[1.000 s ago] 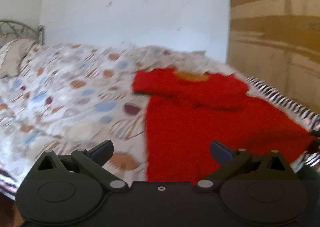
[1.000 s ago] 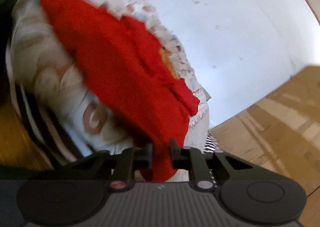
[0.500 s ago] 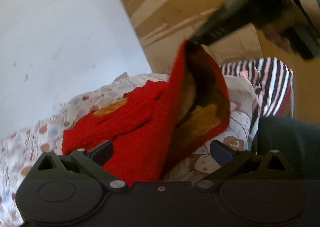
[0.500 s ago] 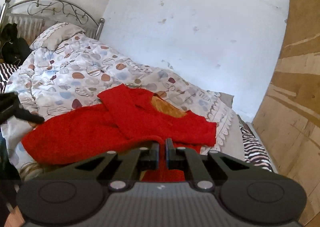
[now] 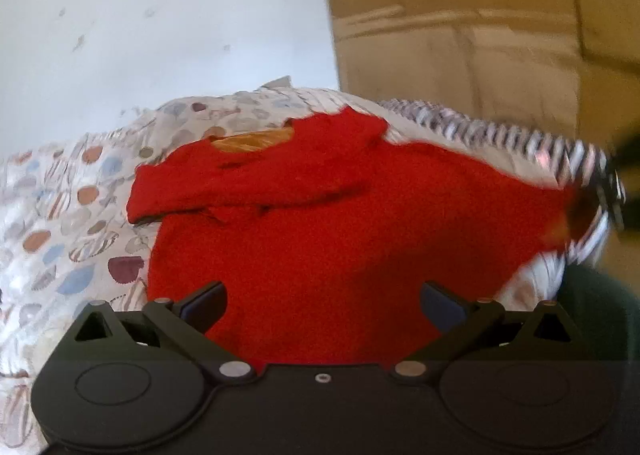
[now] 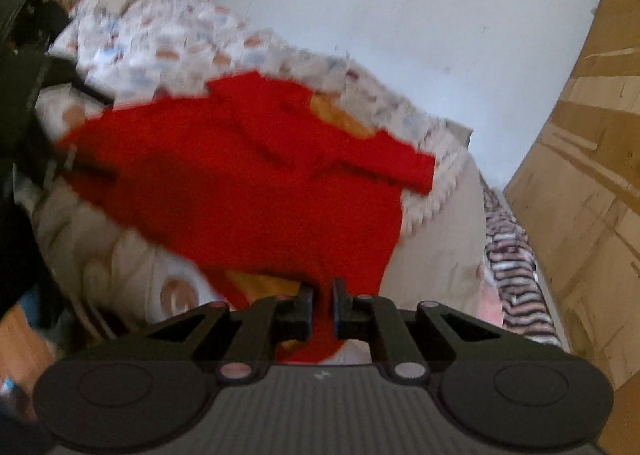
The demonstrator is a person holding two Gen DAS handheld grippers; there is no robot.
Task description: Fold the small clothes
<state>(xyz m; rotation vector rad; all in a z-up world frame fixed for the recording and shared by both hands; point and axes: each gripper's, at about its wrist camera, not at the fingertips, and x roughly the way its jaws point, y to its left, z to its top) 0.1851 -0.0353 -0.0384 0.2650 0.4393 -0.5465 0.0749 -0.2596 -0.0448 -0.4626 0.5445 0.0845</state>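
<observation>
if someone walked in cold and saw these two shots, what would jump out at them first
The bright red garment spread across the patterned quilt dominates both views, its orange lining showing at the neck. Next, the right gripper at the bottom of its view, jaws nearly closed with a red edge of the garment between them, while the left gripper stands wide open over the cloth, holding nothing.

patterned duvet [image 5: 72, 191] on bed | striped blanket [image 5: 500, 135] at edge | white wall [image 5: 160, 15] | wooden wardrobe [image 5: 460, 35]
</observation>
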